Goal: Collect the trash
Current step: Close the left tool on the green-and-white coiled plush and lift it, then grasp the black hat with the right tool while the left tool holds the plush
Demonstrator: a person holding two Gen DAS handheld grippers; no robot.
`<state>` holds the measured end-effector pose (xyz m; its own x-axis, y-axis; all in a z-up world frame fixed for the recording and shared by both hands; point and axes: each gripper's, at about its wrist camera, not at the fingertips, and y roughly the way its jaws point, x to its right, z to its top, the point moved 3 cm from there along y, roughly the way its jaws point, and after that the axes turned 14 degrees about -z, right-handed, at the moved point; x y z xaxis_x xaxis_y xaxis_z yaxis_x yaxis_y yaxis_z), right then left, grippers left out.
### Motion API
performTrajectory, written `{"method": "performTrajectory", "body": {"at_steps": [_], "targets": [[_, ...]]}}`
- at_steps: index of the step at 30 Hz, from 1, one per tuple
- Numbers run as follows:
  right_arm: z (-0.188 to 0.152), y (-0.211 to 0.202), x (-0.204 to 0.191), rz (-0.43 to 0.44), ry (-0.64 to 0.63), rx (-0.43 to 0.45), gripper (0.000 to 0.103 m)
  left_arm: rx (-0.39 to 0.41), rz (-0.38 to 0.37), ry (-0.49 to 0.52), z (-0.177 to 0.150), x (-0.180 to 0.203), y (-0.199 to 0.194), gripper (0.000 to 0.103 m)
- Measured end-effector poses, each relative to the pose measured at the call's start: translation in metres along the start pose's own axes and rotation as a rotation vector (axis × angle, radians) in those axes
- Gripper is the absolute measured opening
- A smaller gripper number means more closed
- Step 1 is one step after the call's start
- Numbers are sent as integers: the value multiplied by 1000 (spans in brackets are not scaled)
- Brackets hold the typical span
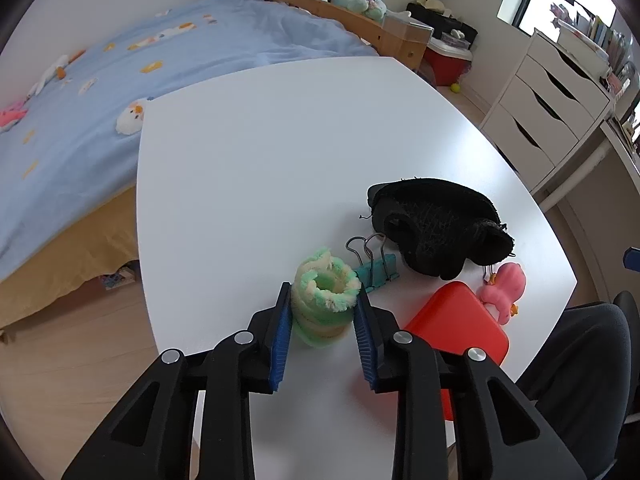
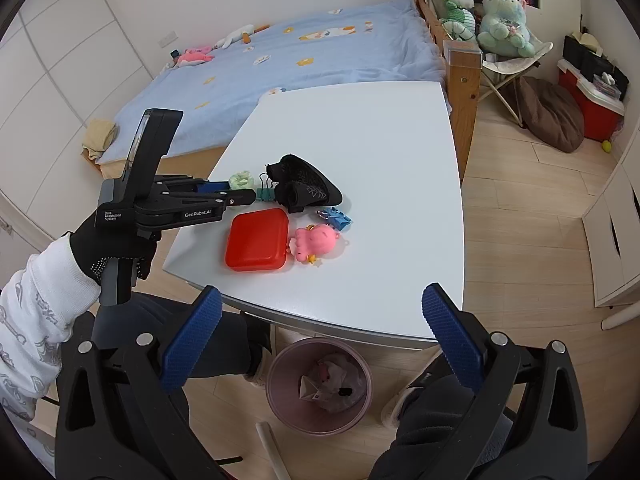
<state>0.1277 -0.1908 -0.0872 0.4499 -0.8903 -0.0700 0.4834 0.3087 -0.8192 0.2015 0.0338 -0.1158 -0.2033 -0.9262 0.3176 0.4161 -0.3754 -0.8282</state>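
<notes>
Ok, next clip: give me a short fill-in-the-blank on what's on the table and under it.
1. The left gripper has its fingers on either side of the fuzzy ____-and-cream coil.
2. The flat box beside the pink toy is ____.
3. The right gripper holds ____.
4. The pink bin stands on the ____, below the table edge.

Missing: green; red; nothing; floor

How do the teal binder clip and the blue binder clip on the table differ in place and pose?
The teal binder clip lies between the fuzzy green coil and the black glove, touching both in the left wrist view; the blue binder clip lies apart, beside the pink toy. The teal one's wire handles stand out clearly; the blue one's barely show. Both rest on the white table.
</notes>
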Motion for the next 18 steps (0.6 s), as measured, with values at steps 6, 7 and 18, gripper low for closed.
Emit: {"method": "performTrajectory", "body": {"at_steps": [6, 7, 18], "targets": [[6, 3, -3, 1, -11, 4, 98, 21, 1, -15, -4, -1, -10, 29], [9, 4, -4, 0, -14, 6, 98, 27, 0, -18, -5, -1, -13, 29], [49, 19, -20, -2, -85, 22, 98, 82, -25, -23, -8, 10, -44, 29]]}}
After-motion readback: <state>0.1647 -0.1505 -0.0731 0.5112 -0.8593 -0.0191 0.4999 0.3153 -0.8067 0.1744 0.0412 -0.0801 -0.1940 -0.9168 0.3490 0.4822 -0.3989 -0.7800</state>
